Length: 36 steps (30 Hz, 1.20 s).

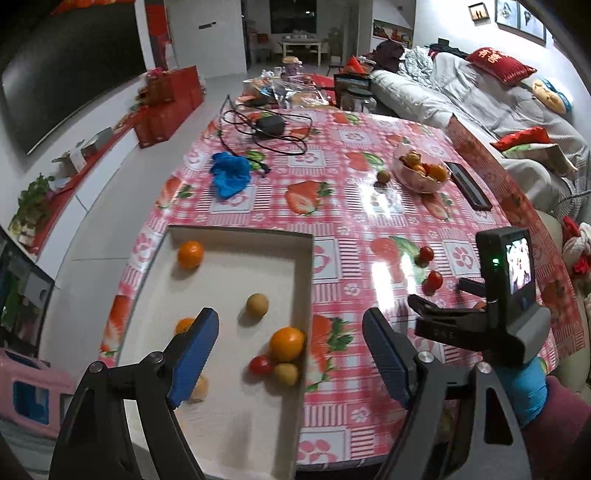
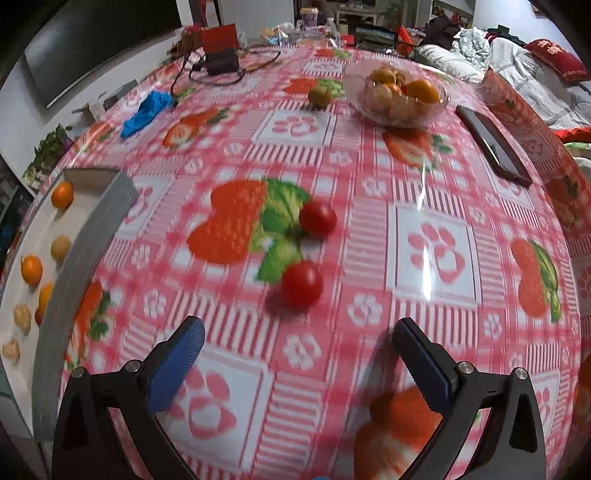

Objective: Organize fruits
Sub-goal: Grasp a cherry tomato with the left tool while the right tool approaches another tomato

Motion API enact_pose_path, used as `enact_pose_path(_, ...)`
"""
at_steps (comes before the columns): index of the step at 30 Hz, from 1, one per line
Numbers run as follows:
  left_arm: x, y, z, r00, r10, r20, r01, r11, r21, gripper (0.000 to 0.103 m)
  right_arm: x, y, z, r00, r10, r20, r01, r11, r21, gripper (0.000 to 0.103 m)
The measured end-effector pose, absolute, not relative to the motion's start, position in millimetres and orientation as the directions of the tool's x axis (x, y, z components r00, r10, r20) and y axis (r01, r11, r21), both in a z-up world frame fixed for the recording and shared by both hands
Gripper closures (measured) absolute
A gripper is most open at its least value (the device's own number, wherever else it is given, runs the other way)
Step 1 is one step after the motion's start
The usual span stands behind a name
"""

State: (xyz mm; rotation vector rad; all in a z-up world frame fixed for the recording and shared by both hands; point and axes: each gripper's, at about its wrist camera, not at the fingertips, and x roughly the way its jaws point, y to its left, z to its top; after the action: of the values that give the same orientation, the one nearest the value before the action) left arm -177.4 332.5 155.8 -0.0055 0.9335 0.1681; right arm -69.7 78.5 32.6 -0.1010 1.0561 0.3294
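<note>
Left wrist view: left tongs (image 1: 290, 354) gape empty over the tray (image 1: 236, 424); right tongs (image 2: 297, 362) gape empty near two tomatoes (image 2: 302, 283).

A lived-in sitting room under indoor light.
A large dark television (image 1: 70, 77) hangs on the white left wall; a grey sofa (image 1: 480, 99) with red cushions (image 1: 502, 66) runs along the right, framed pictures (image 1: 517, 16) above, pale floor (image 1: 110, 192) between.

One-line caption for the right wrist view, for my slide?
Open right gripper hovering over two cherry tomatoes on the strawberry tablecloth.
</note>
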Motion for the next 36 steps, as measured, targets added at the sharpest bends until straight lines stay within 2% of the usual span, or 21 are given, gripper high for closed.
enact_pose_path(1, -174, 329, 155, 0.582, 0.138, -0.802, -0.14, 0.988, 0.068, 0.02, -69, 80, 33, 0.461, 0.207, -0.863, -0.312, 0.948, 0.061, 0.012)
enact_pose_path(3, -163, 318, 152, 0.579, 0.129, -0.805, -0.12, 0.99, 0.072, 0.02, -68, 81, 34, 0.478, 0.197, -0.856, -0.321, 0.946, 0.039, 0.03)
enact_pose_path(5, -154, 309, 148, 0.576, 0.12, -0.808, -0.102, 0.992, 0.075, 0.02, -67, 80, 35, 0.49, 0.204, -0.848, -0.335, 0.942, 0.033, 0.04)
enact_pose_path(6, -148, 303, 146, 0.575, 0.113, -0.81, -0.092, 0.993, 0.073, 0.02, -67, 78, 36, 0.495, 0.208, -0.843, -0.341, 0.94, 0.031, 0.051)
enact_pose_path(7, -142, 297, 143, 0.572, 0.104, -0.813, -0.081, 0.994, 0.07, 0.02, -67, 76, 37, 0.501, 0.213, -0.839, -0.345, 0.938, 0.032, 0.057)
enact_pose_path(8, -137, 291, 140, 0.57, 0.094, -0.816, -0.071, 0.995, 0.065, 0.02, -66, 72, 37, 0.502, 0.229, -0.834, -0.35, 0.936, 0.046, 0.071)
enact_pose_path(9, -132, 286, 138, 0.568, 0.088, -0.818, -0.064, 0.996, 0.063, 0.02, -65, 66, 38, 0.497, 0.253, -0.83, -0.351, 0.933, 0.075, 0.074)
enact_pose_path(12, -116, 271, 126, 0.556, 0.057, -0.829, -0.037, 0.998, 0.043, 0.02, -63, 43, 42, 0.486, 0.322, -0.812, -0.329, 0.929, 0.171, 0.074)
enact_pose_path(15, -96, 255, 109, 0.534, 0.026, -0.845, -0.011, 1.0, 0.024, 0.02, -67, 17, 45, 0.501, 0.333, -0.799, -0.306, 0.932, 0.197, 0.074)
enact_pose_path(26, -38, 206, 54, 0.516, 0.003, -0.857, 0.041, 0.999, 0.028, 0.02, -92, -57, 35, 0.506, 0.312, -0.804, -0.21, 0.949, 0.237, 0.074)
enact_pose_path(36, -17, 191, 27, 0.5, 0.035, -0.866, 0.03, 0.998, 0.058, 0.021, -77, -57, 36, 0.501, 0.314, -0.806, -0.21, 0.948, 0.238, 0.073)
